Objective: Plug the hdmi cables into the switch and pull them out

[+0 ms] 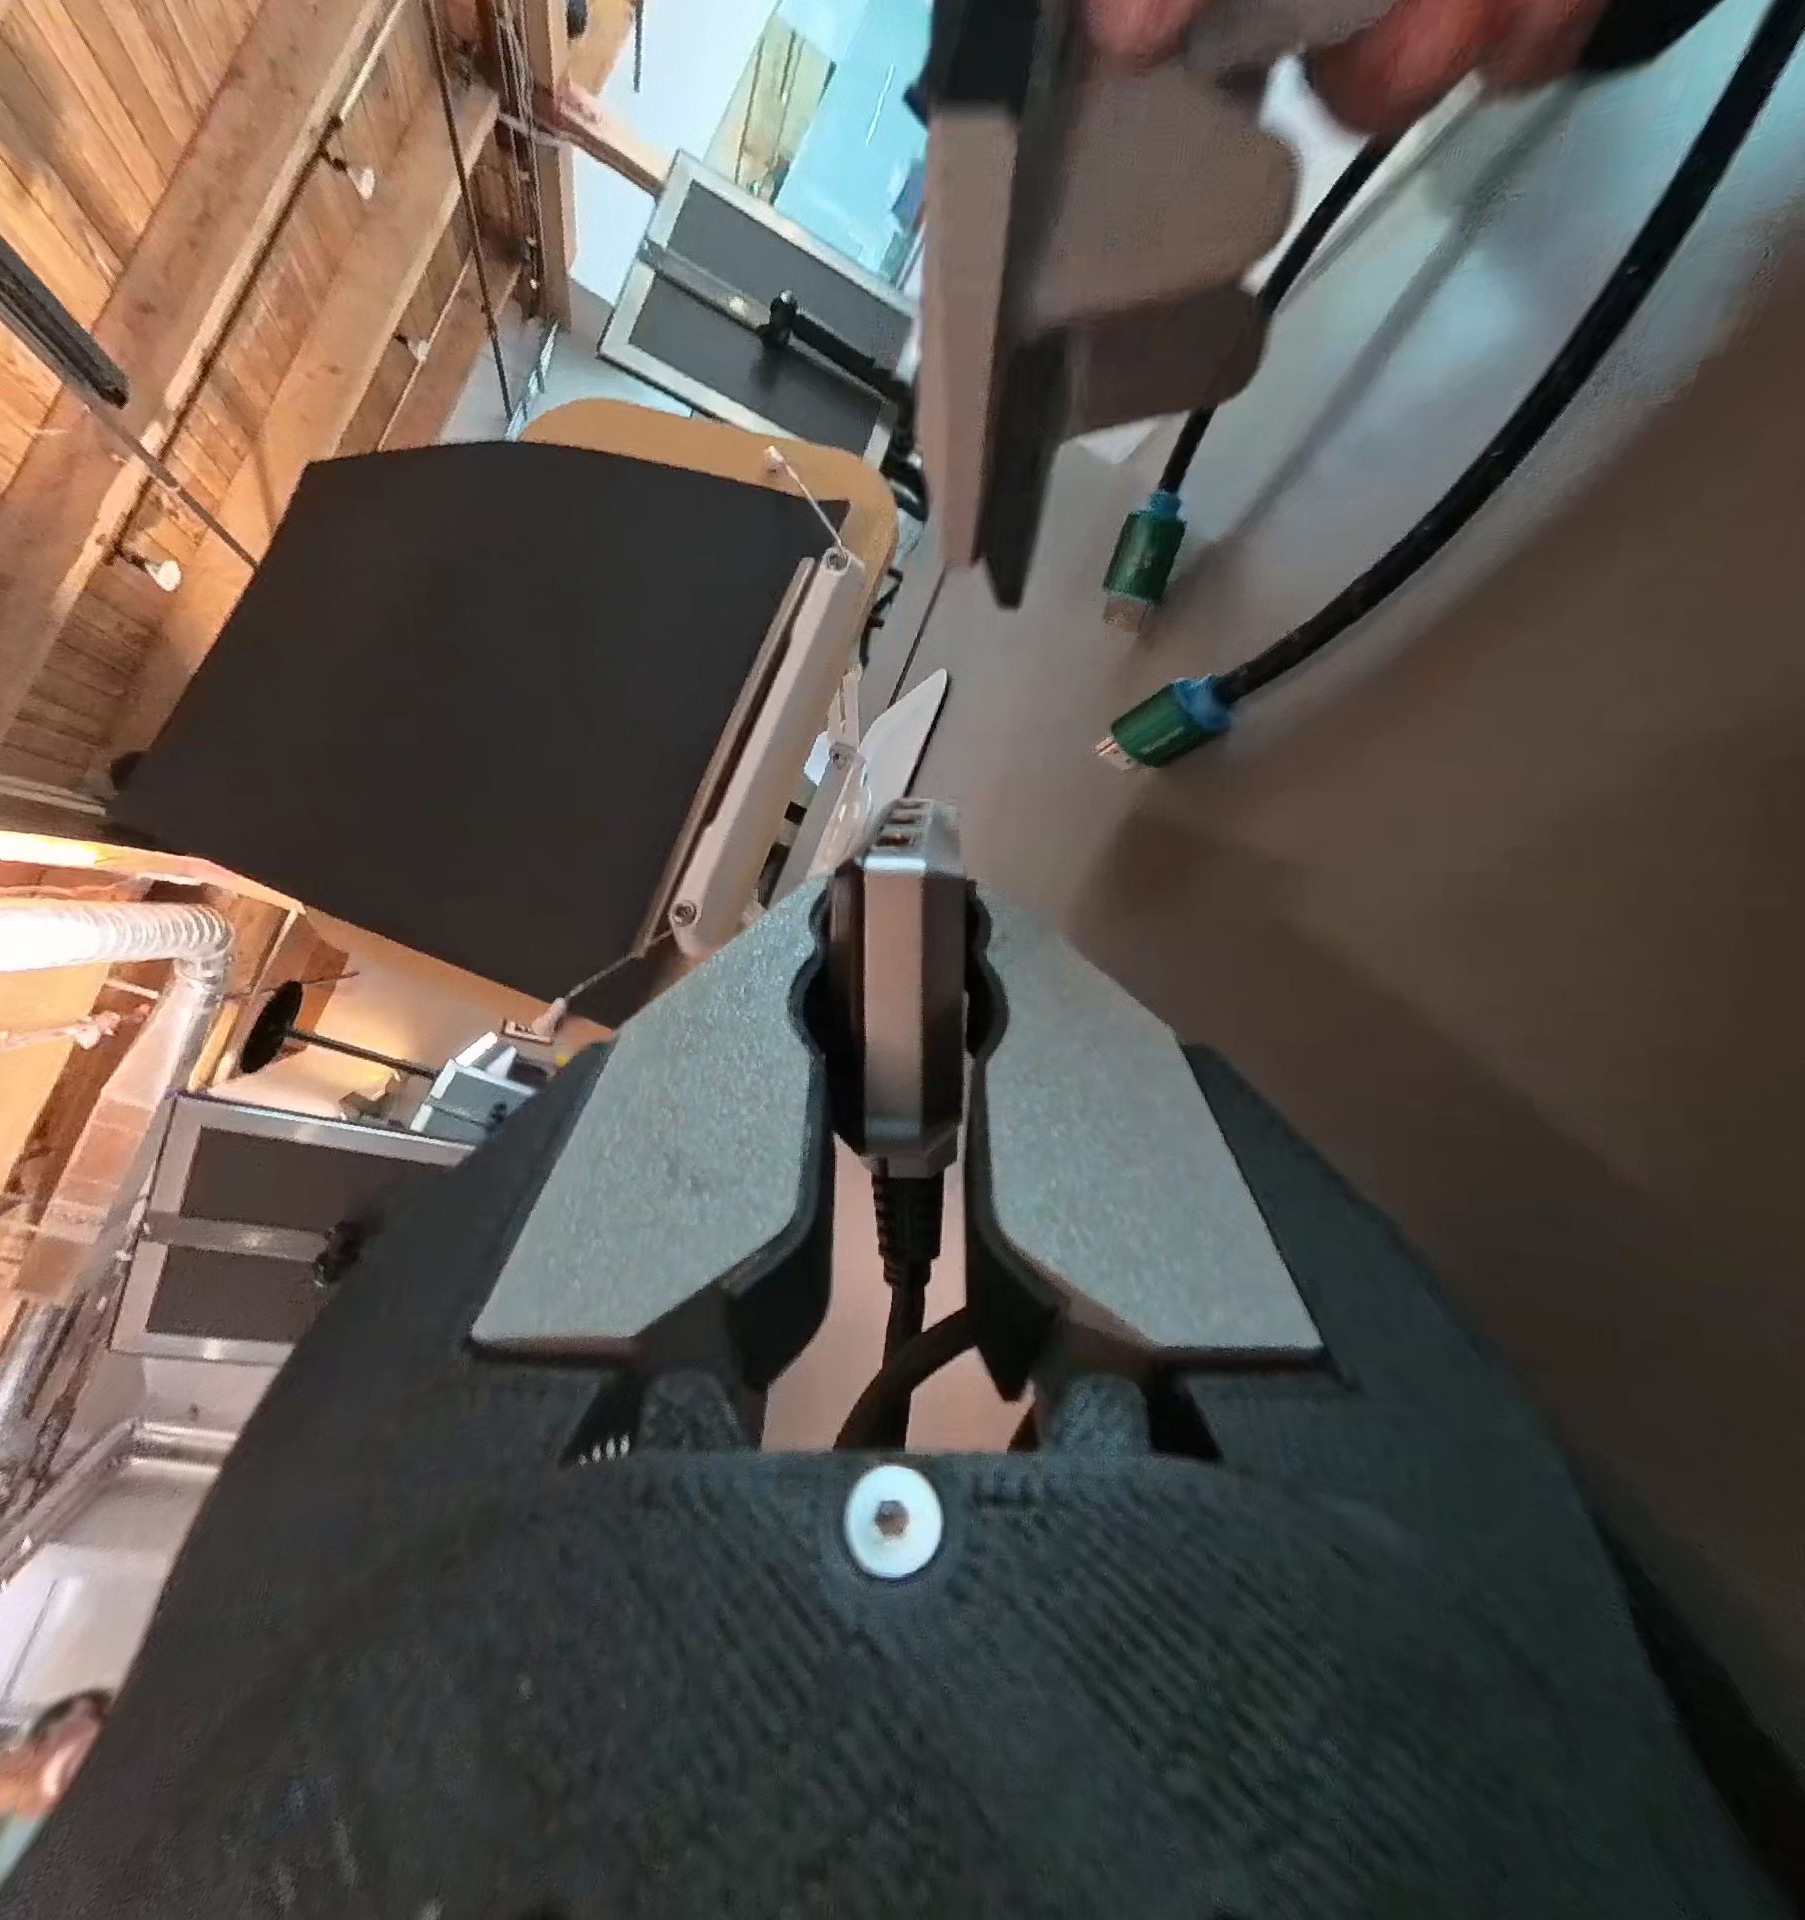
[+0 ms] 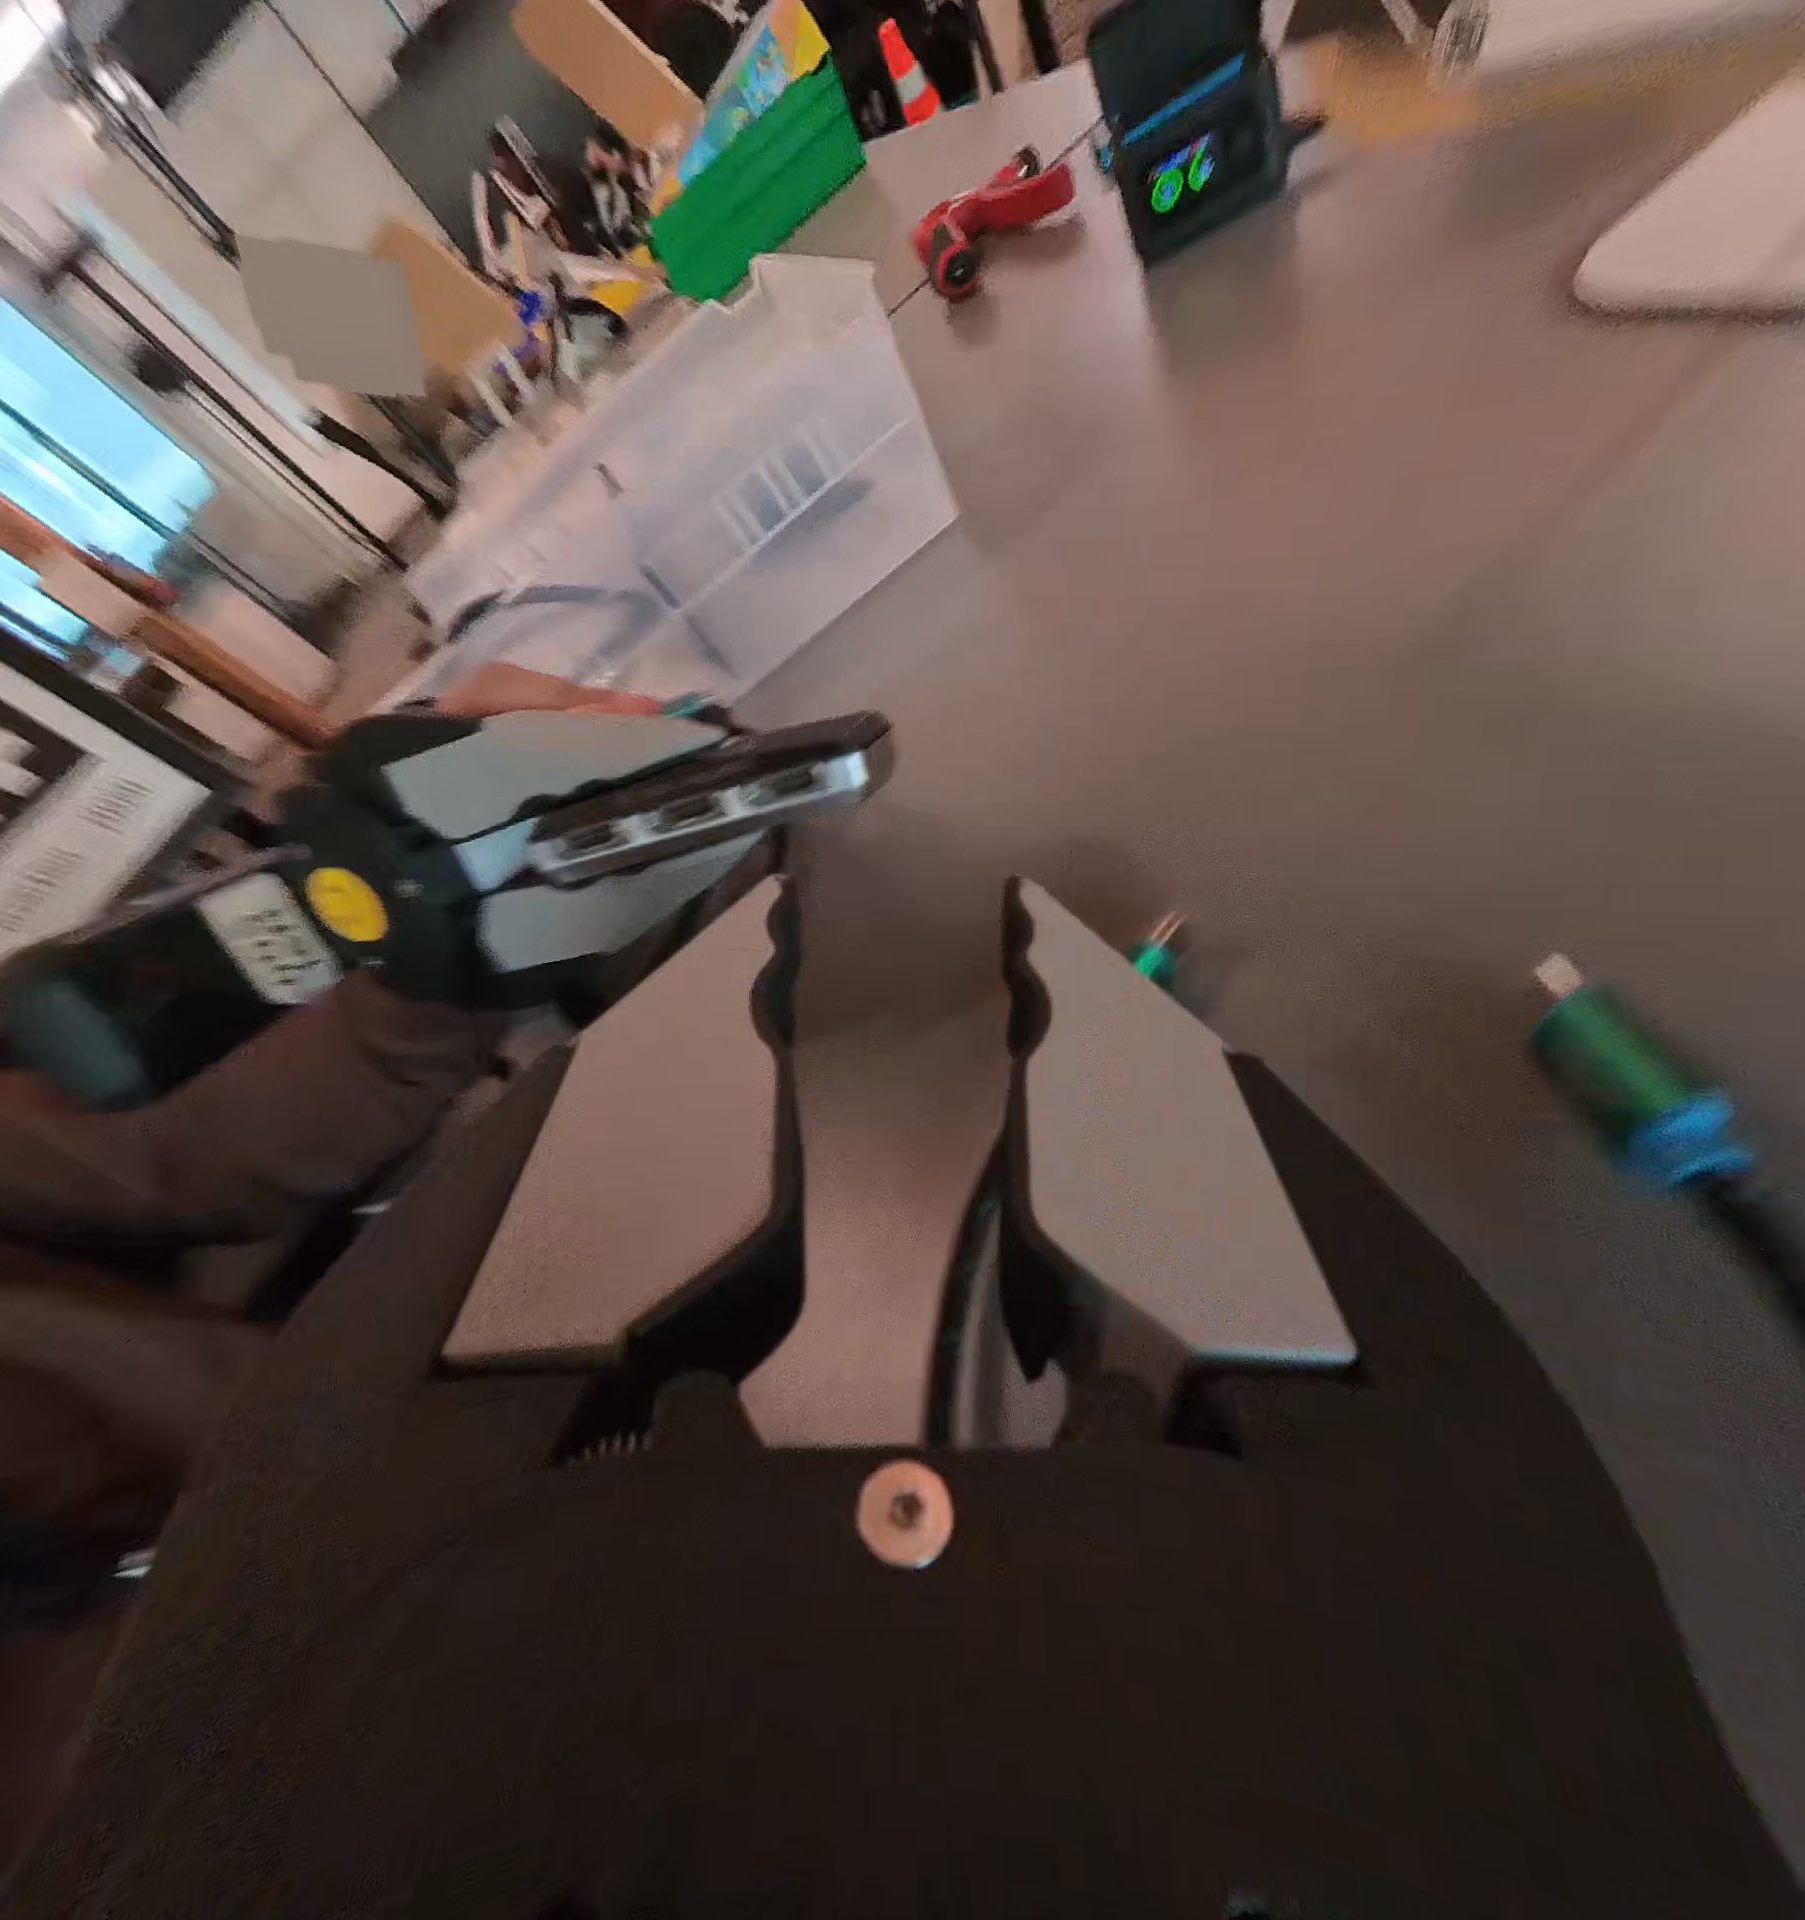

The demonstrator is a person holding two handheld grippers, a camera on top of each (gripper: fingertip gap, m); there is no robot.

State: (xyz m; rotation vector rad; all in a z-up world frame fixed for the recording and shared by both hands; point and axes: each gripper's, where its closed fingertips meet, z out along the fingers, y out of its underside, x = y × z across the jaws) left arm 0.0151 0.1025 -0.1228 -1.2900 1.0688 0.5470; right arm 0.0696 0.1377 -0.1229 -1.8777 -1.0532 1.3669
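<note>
Left wrist view shows my left gripper (image 1: 898,935) clamped on the silver switch (image 1: 903,997), lifted off the grey table (image 1: 1500,935), ports facing away and its black lead trailing back between the jaws. To the right, two green HDMI plugs (image 1: 1158,727) (image 1: 1142,556) lie unplugged on the table. My right gripper (image 2: 898,935) hangs near them, jaws apart and holding nothing. Far off stands a clear plastic bin (image 2: 773,468).

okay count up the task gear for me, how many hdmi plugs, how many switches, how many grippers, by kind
Green HDMI plugs: 2, one and another, both loose on the table.
Switch: 1, clamped in the left gripper.
Grippers: 2, the left and the right gripper, which is open and empty.
Total: 5
</note>
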